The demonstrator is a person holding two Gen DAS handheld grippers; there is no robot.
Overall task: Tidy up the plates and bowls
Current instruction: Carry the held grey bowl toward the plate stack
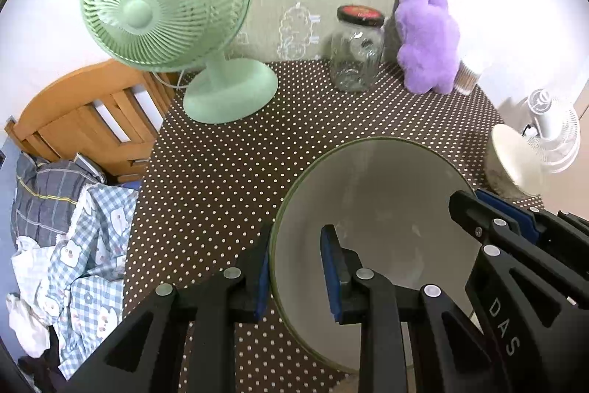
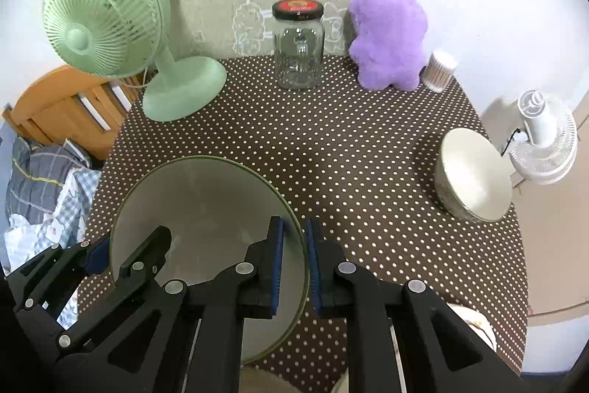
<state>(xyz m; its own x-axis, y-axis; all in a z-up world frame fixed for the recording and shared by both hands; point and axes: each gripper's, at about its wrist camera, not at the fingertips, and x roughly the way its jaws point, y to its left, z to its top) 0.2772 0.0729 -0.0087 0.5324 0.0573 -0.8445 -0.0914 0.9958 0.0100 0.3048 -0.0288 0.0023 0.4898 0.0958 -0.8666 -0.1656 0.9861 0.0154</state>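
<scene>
Black gripper fingers with blue pads fill the bottom of both wrist views. On the left side, the left gripper (image 1: 294, 267) is clamped on the rim of a large pale green plate (image 1: 383, 194), one pad outside the edge and one inside on the plate's face. Opposite it, the right gripper (image 2: 294, 267) pinches the other side of the same plate (image 2: 206, 201) in the same way, rim between its blue pads. So the plate is held by both grippers at once, tilted over the brown polka-dot tablecloth (image 2: 349, 150); whether its lower edge touches the cloth is hard to tell, since the fingers hide it.

Further right on the table a cream bowl (image 2: 475, 175) rests tilted on its side near the table edge, well apart from the plate. At the back stand a mint green desk fan (image 2: 110, 24), a clear glass jar (image 2: 298, 50) with a red and black lid, a purple plush toy (image 2: 386, 35), and just beside it a small container of cotton swabs (image 2: 440, 70). Beyond the right table edge is a white fan (image 2: 545, 139). Left of the table are a wooden bed frame (image 1: 84, 113) and checked bedding (image 1: 73, 238).
</scene>
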